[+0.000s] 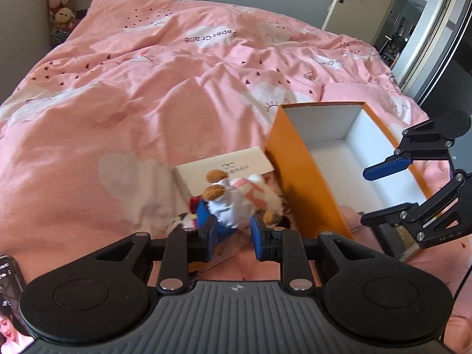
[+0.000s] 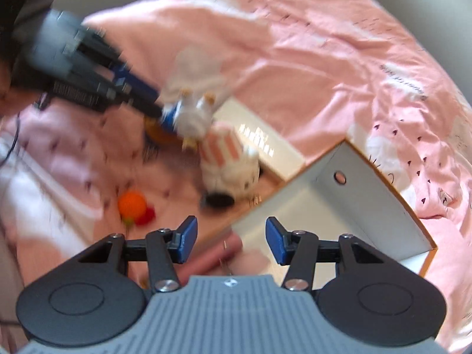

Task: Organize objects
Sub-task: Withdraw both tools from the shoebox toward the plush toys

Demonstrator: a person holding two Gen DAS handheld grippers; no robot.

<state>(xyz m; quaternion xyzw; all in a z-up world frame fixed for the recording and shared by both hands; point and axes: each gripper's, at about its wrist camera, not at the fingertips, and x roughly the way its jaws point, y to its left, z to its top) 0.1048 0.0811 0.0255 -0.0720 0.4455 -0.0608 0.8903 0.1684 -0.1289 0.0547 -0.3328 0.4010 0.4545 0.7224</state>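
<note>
Our left gripper, jaws narrowly parted, clasps a white plush toy on the bed beside the orange box; our right gripper hangs half-open, empty.

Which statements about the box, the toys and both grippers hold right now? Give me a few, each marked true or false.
1. The orange cardboard box with the white inside is open on top. True.
2. The right gripper grips the small orange knitted ball. False: its jaws stand apart with nothing between them, and the ball lies on the pink duvet.
3. The white plush toy with brown feet sits between the pads of the left gripper. True.
4. The pink-and-white striped plush toy is inside the orange box. False: it lies on the duvet beside the box.
</note>
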